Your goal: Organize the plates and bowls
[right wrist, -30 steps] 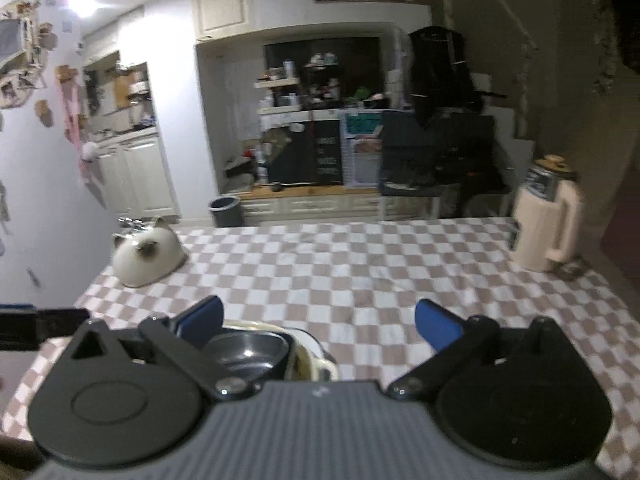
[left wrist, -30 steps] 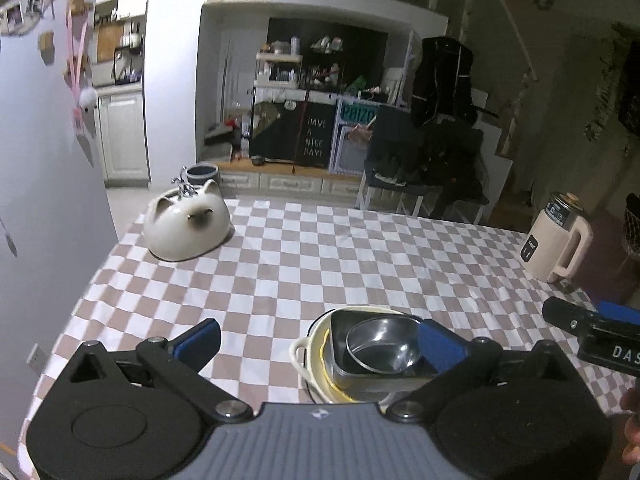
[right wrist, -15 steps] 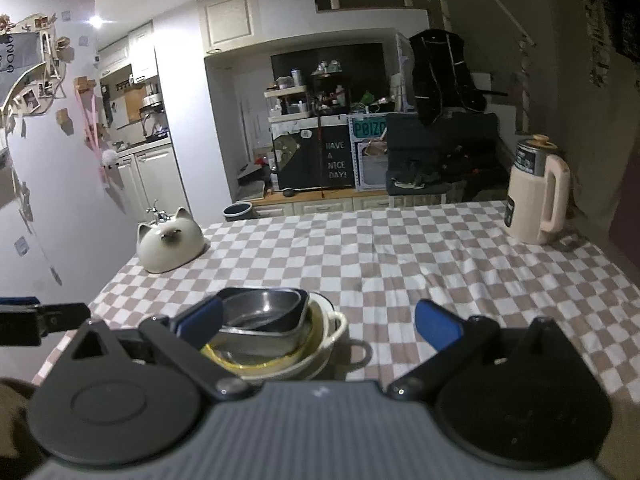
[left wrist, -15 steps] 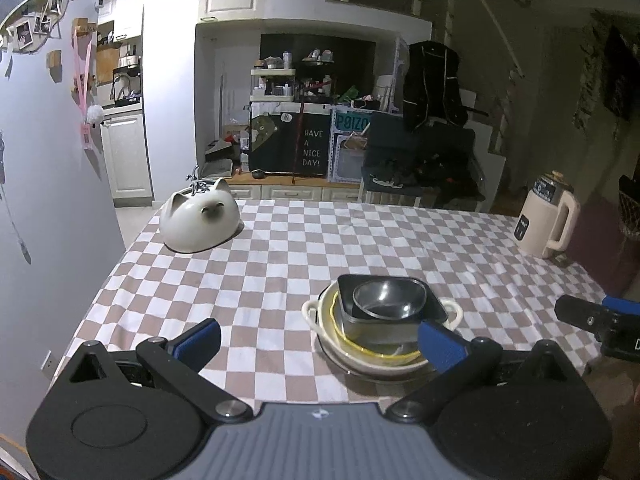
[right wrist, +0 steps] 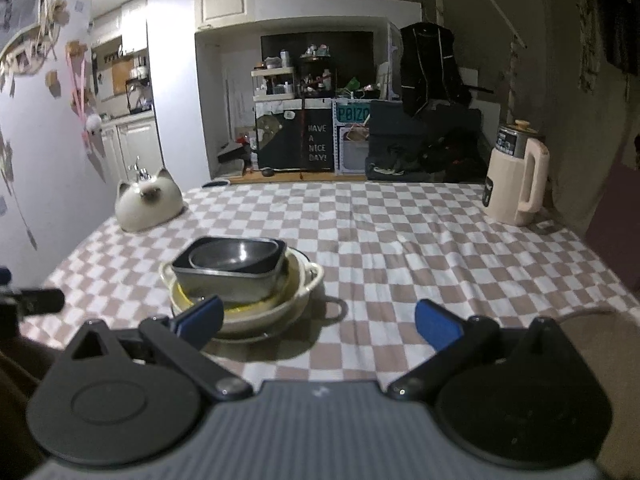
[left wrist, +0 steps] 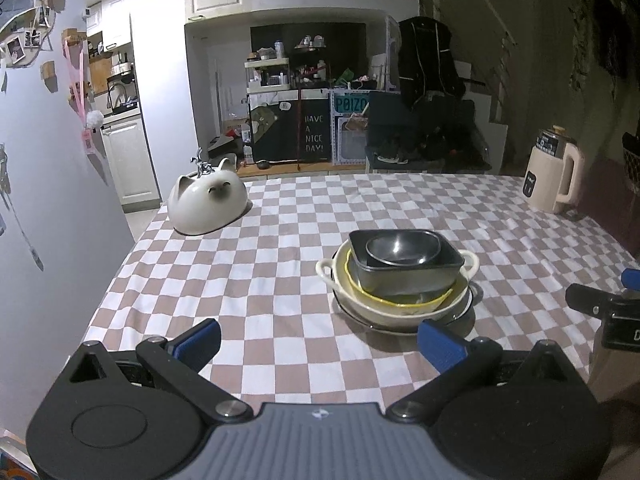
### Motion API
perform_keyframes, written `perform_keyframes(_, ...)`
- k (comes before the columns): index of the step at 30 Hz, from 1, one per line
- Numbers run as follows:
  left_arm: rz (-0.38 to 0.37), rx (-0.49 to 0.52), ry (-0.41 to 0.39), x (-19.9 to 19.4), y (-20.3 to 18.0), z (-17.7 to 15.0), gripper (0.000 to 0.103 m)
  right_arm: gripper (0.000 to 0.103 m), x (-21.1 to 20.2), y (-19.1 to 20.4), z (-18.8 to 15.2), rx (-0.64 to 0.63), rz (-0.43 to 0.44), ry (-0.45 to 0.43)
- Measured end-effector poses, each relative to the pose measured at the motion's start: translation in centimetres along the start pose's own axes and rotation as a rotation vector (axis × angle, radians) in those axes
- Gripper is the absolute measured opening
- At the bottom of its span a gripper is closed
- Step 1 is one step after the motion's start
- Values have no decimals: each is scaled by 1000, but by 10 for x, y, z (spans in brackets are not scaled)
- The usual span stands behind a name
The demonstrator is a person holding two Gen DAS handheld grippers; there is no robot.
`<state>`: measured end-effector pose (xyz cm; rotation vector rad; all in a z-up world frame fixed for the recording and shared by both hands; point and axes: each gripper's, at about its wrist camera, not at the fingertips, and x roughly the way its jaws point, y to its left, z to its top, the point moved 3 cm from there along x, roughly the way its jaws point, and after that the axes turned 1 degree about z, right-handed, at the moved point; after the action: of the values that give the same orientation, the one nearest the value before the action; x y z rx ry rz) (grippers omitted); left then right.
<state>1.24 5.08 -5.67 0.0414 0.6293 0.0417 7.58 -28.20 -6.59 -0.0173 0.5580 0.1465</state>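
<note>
A stack of dishes stands on the checkered table (left wrist: 280, 248): a round steel bowl (left wrist: 402, 249) inside a dark square dish (left wrist: 408, 276), over a yellow-rimmed bowl (left wrist: 394, 301) and a cream two-handled bowl (left wrist: 400, 312) on a dark plate (left wrist: 466, 312). The right wrist view shows the same stack, with the steel bowl (right wrist: 232, 256) uppermost. My left gripper (left wrist: 318, 342) is open and empty, short of the stack. My right gripper (right wrist: 320, 320) is open and empty, its left finger in front of the stack.
A cat-faced ceramic bowl (left wrist: 208, 200) lies upside down at the table's far left. A cream kettle (left wrist: 554, 176) stands at the far right. The right gripper's fingers (left wrist: 592, 304) show at the left view's right edge. Shelves and a chair stand beyond the table.
Both grippers have pulled back and away from the stack, which now sits farther off in both views. Nothing on the table has moved.
</note>
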Motion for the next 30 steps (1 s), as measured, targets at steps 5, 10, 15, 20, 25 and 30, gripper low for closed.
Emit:
perform_keyframes(5, -9, -5, 2, 0, 0, -7, 103, 103, 0, 0, -9, 0, -21, -1)
perform_keyframes(10, 1, -13, 4, 1, 2, -9, 103, 103, -1, -1, -11, 5, -12, 5)
perform_keyframes(15, -1, -13, 11, 3, 2, -9, 103, 103, -2, 0, -10, 8, -8, -1)
perform_keyframes(20, 0, -12, 11, 4, 2, -10, 103, 103, -1, 1, -11, 7, -8, -3)
perform_keyframes(25, -2, -11, 12, 4, 2, -10, 103, 103, -1, 0, -11, 8, -9, -3)
perform_keyframes(30, -2, -12, 12, 4, 1, -10, 103, 103, -1, 0, -10, 8, -10, -5)
